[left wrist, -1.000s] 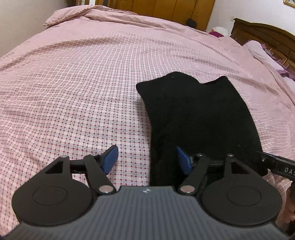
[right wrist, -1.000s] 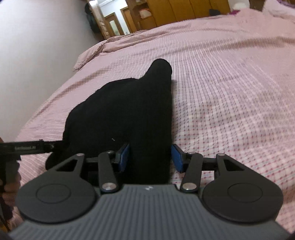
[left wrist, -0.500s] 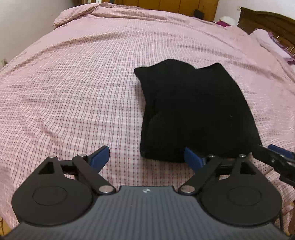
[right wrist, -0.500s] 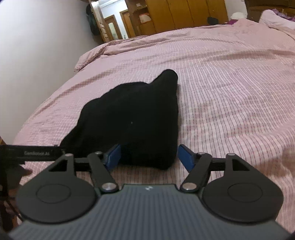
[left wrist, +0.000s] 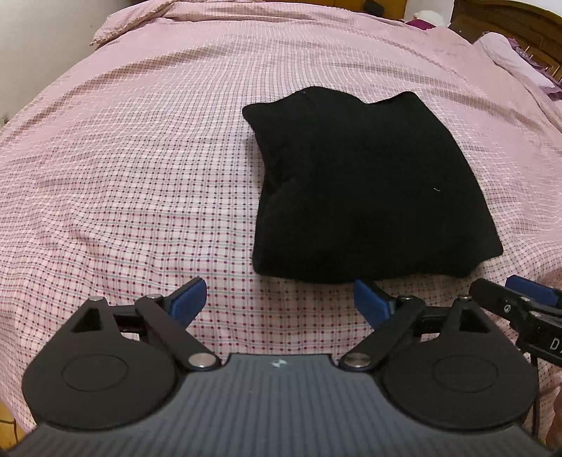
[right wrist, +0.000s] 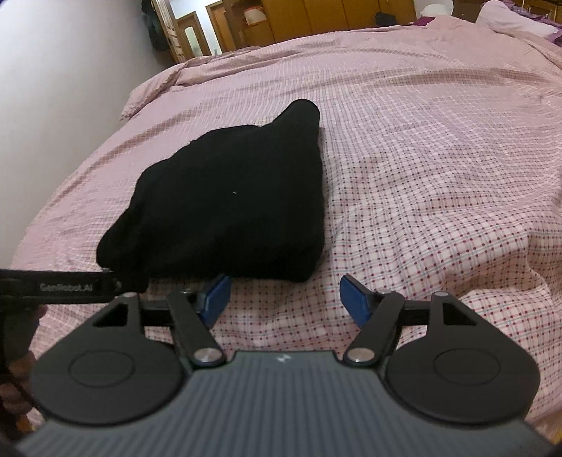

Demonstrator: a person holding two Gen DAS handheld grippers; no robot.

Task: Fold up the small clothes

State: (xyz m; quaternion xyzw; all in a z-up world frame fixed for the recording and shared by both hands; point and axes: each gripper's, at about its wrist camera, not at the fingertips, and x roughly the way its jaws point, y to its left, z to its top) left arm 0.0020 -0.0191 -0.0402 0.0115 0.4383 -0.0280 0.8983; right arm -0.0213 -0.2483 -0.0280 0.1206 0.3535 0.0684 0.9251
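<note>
— Both claws have backed off the garment [left wrist: 365, 182] since a second ago: then the right gripper [right wrist: 284, 298] had the black cloth between its blue pads, and the left gripper [left wrist: 281, 298] had one pad against its near corner. Now neither touches it.

— And the jaws?

— They have just been opening, on both sides. The left gripper's stand wide apart with only checked cover between them; the right gripper's stand less wide, also with nothing but cover between. Neither holds anything.

— Where is the garment?

— Folded into a thick black bundle, lying flat on the pink checked cover [left wrist: 140, 175] of the bed, just beyond the fingertips. In the left view it sits ahead and to the right, its near edge just past the right pad [left wrist: 370, 298]. In the right view it sits ahead and to the left, its near edge just past the left pad [right wrist: 216, 298]. One end rises to a narrow rounded point on the far side.

— Anything else?

— Each gripper shows at the edge of the other's view. Farther off: wooden wardrobes [right wrist: 316, 17], a white wall [right wrist: 52, 105] and a dark headboard [left wrist: 509, 24].
</note>
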